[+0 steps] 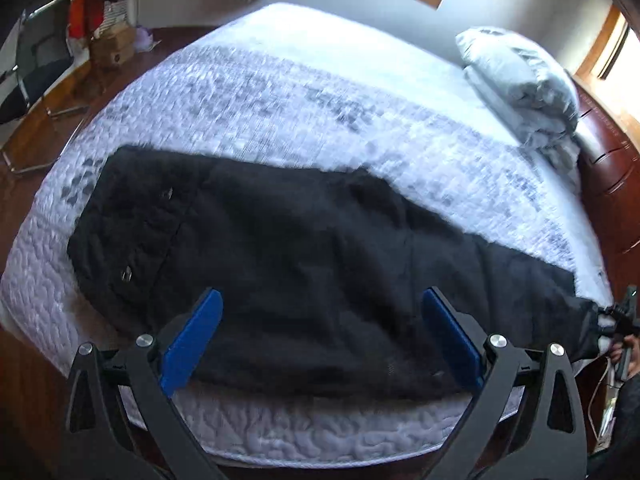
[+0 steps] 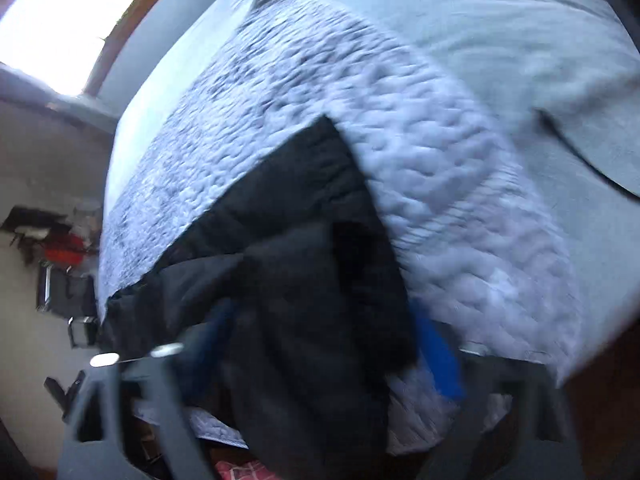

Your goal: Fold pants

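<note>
Pants (image 1: 304, 264) black, flat along near edge of bed (image 1: 280, 92), waist end left, legs apparently stacked lengthwise. Left gripper (image 1: 322, 336) above mid-section, fingers (image 1: 192, 336) spread, holding nothing. Right gripper (image 2: 320, 344) at leg-hem end, off bed corner; fabric bunched between blurred fingers, grip state unclear. Probably lengthwise fold done, crosswise folds left. Pillow (image 1: 520, 80) far corner.

My pants (image 1: 304, 256) are matt black cloth on the bedspread (image 1: 280, 92), a bumpy, quilted white fabric. My left gripper (image 1: 320, 336) has smooth blue plastic pads (image 1: 192, 340), matt black arms and shiny metal bolts (image 1: 145, 340)
</note>
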A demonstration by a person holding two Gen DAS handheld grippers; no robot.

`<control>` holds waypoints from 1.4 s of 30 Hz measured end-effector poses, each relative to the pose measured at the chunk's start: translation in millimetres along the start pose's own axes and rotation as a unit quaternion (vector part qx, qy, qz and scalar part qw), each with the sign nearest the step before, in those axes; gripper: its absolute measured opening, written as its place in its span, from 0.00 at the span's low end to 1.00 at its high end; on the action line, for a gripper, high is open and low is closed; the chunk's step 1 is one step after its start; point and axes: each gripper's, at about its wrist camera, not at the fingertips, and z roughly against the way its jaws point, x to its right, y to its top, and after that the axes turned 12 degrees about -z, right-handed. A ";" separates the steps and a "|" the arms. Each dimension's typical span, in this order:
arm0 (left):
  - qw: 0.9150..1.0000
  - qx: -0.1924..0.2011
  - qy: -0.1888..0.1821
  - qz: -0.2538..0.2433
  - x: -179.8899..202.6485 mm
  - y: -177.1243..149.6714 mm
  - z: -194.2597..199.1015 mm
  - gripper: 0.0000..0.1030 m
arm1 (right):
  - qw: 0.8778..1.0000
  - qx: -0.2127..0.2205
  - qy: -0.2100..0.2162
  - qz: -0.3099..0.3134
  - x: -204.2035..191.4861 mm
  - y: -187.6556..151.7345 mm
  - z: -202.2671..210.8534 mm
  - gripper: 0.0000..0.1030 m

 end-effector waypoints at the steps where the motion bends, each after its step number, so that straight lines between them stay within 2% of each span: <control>1: 1.000 -0.016 0.010 -0.002 -2.7 -4.5 -7.2 0.97 | 1.000 -0.008 -0.003 0.011 -7.6 3.6 -5.6 0.31; 3: 0.999 -0.043 0.024 -0.001 -8.8 -13.9 -18.1 0.97 | 0.998 0.003 -0.021 0.057 -28.7 8.5 -6.8 0.23; 5: 0.997 -0.065 0.029 0.017 -17.0 -25.0 -32.0 0.97 | 0.997 0.019 -0.012 0.080 -46.1 12.7 0.3 0.15; 8: 0.995 -0.081 0.030 0.051 -28.1 -37.9 -47.5 0.97 | 0.988 0.077 0.034 0.127 -79.9 20.4 29.2 0.12; 9: 0.994 -0.083 0.027 0.061 -31.1 -40.4 -49.7 0.97 | 0.981 0.110 0.060 0.151 -92.2 19.7 45.9 0.12; 11: 0.993 -0.077 0.028 0.083 -32.6 -45.0 -53.0 0.97 | 0.971 0.144 0.089 0.170 -102.1 17.6 63.2 0.12; 13: 0.994 -0.067 0.034 0.084 -31.0 -45.7 -53.8 0.97 | 0.964 0.166 0.108 0.177 -99.9 14.6 75.8 0.12; 15: 0.994 -0.063 0.042 0.078 -28.0 -46.4 -53.8 0.97 | 0.969 0.159 0.094 0.167 -84.0 14.5 71.5 0.12; 16: 0.994 -0.065 0.047 0.073 -25.1 -46.6 -53.2 0.97 | 0.975 0.147 0.071 0.153 -71.6 14.5 62.8 0.21; 17: 0.994 -0.068 0.052 0.064 -22.5 -46.6 -53.4 0.97 | 0.980 0.134 0.048 0.137 -59.9 14.2 52.2 0.38; 19: 0.995 -0.071 0.053 0.053 -18.8 -46.4 -51.6 0.97 | 0.987 0.118 0.002 0.107 -29.8 9.8 35.0 0.42; 21: 0.995 -0.070 0.051 0.047 -16.0 -46.9 -47.9 0.97 | 0.990 0.115 -0.015 0.079 -3.3 -0.8 26.3 0.43; 23: 0.996 -0.063 0.051 0.048 -16.7 -47.7 -38.7 0.97 | 0.991 0.122 -0.018 0.056 14.7 -10.5 25.1 0.57; 25: 0.996 -0.048 0.060 0.055 -21.8 -52.5 -28.0 0.97 | 0.991 0.129 -0.015 0.041 28.1 -24.1 27.0 0.60; 26: 0.995 -0.042 0.065 0.060 -26.1 -55.1 -23.1 0.97 | 0.991 0.126 -0.012 0.037 31.5 -30.6 26.7 0.66; 30: 0.991 -0.040 0.079 0.099 -49.9 -67.4 -12.5 0.97 | 0.992 0.123 -0.003 0.029 40.8 -57.1 26.2 0.68; 35: 0.981 -0.015 0.085 0.176 -95.9 -87.8 15.0 0.97 | 0.993 0.120 0.007 0.017 38.4 -84.4 24.1 0.72; 38: 0.970 0.000 0.047 0.239 -122.4 -102.9 21.8 0.97 | 0.993 0.121 0.008 0.012 35.8 -93.8 20.2 0.74; 42: 0.959 0.002 0.015 0.284 -139.8 -109.6 16.9 0.97 | 0.993 0.114 0.020 -0.002 31.2 -97.9 15.0 0.74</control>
